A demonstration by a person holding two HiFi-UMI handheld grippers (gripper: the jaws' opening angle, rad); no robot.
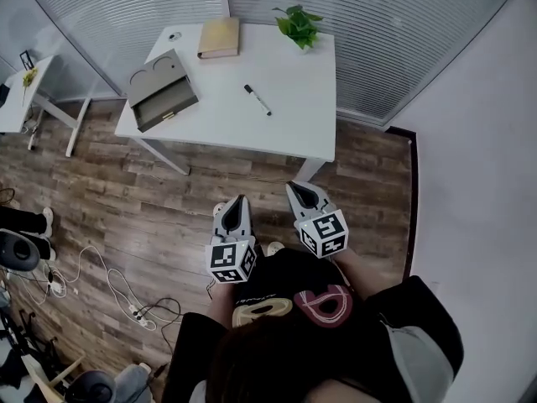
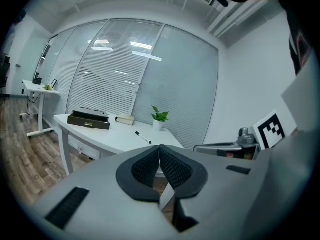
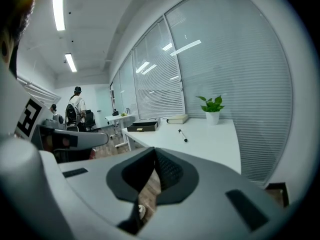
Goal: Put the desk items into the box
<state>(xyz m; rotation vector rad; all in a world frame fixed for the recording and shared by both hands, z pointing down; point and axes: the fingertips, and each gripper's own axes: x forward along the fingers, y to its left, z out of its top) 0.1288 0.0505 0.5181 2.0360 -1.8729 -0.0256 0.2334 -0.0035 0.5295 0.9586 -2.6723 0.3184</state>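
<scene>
I am holding both grippers out over the wood floor. My left gripper is squeezed shut with nothing in it, and my right gripper is shut and empty too.

The white table is standing ahead of both of them, not touching. The box is sitting on it, far ahead and off to the left of my left gripper. It is dark and flat, and its open part is showing only a dark floor inside. I cannot tell more about it from here.

The marker is lying flat on the table, straight ahead of my grippers and to the right of the box, well apart from it. Its long side is running on a slant, with the black end farther away and to the left and the other end nearer and to the right.

Past the marker, at the far edge, a tan book is lying flat and a little green plant is standing to its right. A glass wall with blinds is rising behind them. Far to my left, cables are curling on the floor near another small table.
</scene>
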